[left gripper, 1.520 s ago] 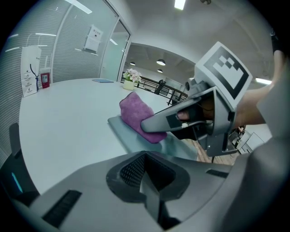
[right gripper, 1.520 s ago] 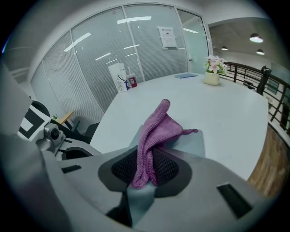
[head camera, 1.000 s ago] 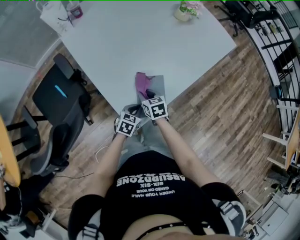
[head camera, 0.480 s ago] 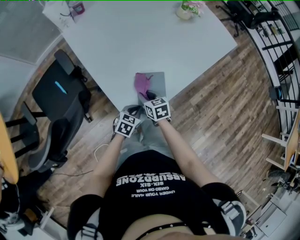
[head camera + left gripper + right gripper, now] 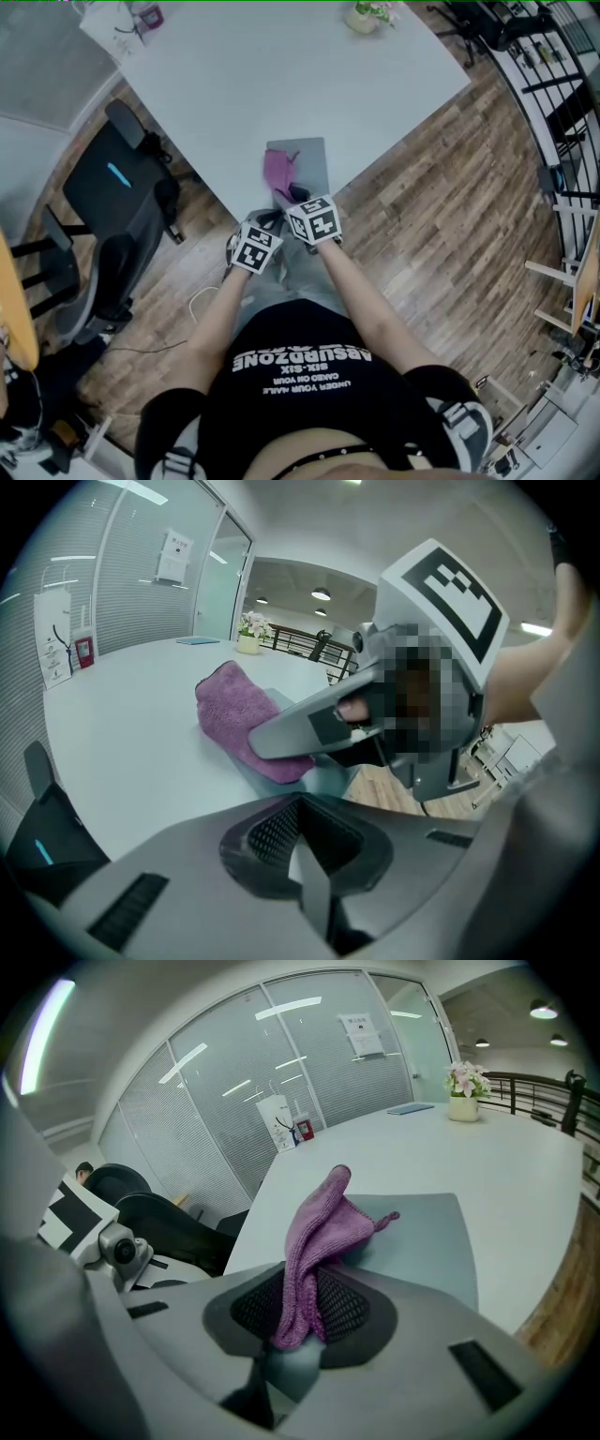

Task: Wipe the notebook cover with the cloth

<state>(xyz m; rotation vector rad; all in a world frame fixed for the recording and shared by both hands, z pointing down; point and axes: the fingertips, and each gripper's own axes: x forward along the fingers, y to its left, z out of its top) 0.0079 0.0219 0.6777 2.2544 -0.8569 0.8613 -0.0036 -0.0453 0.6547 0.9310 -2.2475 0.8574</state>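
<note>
Notebook: the grey notebook lay flat and closed on the white tabletop, at its near corner, at 12 o'clock from the person.
Cloth: the purple cloth sat bunched on the cover's 8 o'clock part, with one fold rising off it.
Right gripper: the right gripper was clamped on that fold, with the rest of the cloth hanging forward onto the cover.
Left gripper: the left gripper had its jaws together with nothing between them. It was at 7 o'clock from the notebook, off the tabletop's edge and clear of the cover.
Step in hand: this looked like a wiping stroke, with most of the cover at 12 to 3 o'clock bare of the cloth.
Doing it well: the right gripper likely needed to ride low so the cloth lay flat instead of trailing as a narrow bunch. Long strokes toward 12 o'clock, shifted over toward 3 o'clock, would likely cover it best.
Risk: nothing pinned the notebook, and it sat close to the corner, so a pull toward 6 o'clock could have slid it off. The left gripper could have steadied an edge.
Around: a black chair stood at 9 o'clock on the wooden floor. A flower pot was at the far edge at 12 o'clock, and a sign at 11 o'clock. All were well apart from the notebook.
In the way: nothing but the cloth lay on the cover. The left gripper, just beside the right, could have crowded a stroke toward 7 o'clock.
</note>
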